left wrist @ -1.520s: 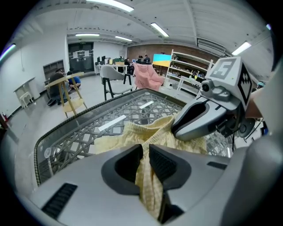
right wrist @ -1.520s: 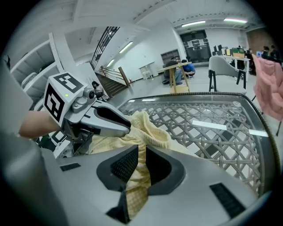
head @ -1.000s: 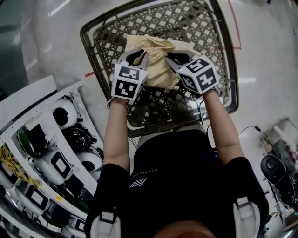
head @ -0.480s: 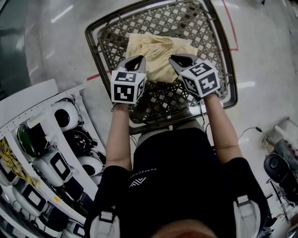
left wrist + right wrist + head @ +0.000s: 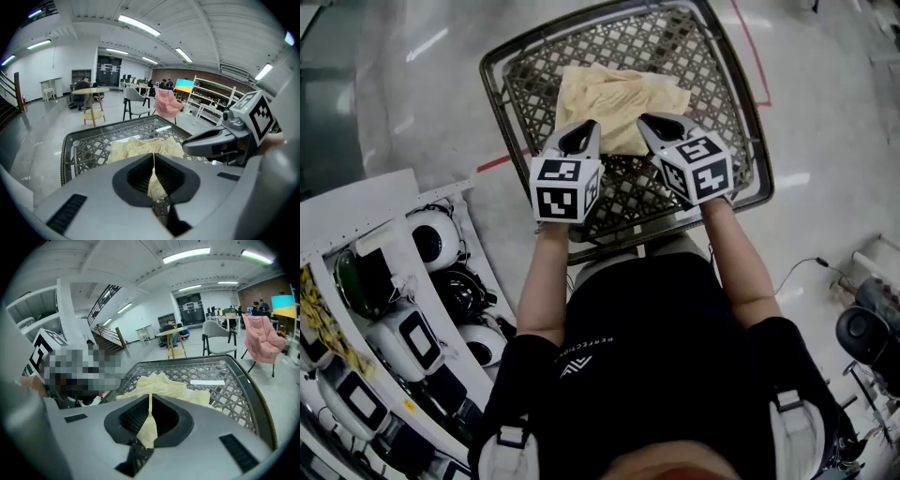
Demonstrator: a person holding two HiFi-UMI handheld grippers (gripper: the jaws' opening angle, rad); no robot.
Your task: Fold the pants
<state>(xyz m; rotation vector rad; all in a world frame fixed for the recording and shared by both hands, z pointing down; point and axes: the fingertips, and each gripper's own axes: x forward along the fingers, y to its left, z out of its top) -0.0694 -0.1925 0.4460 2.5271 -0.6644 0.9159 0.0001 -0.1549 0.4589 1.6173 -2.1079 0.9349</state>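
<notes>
Pale yellow pants (image 5: 614, 94) lie spread on a dark lattice table (image 5: 494, 82). My left gripper (image 5: 586, 133) is shut on the near left edge of the pants, and a thin fold of yellow cloth (image 5: 153, 173) shows between its jaws. My right gripper (image 5: 649, 124) is shut on the near right edge, with a strip of cloth (image 5: 149, 420) pinched in the same way. Both grippers point down and away from me, side by side over the table's near half. The rest of the pants (image 5: 161, 383) trails forward onto the lattice.
A white rack of helmets and devices (image 5: 394, 309) stands at my left. Red tape (image 5: 492, 162) marks the floor beside the table. Farther off are a pink-draped chair (image 5: 166, 103), a small round wooden table (image 5: 91, 91) and shelving (image 5: 211, 96).
Both grippers have risen and drawn back toward me, lifting the near edge of the pants. The bunched cloth now lies flatter and more stretched out.
</notes>
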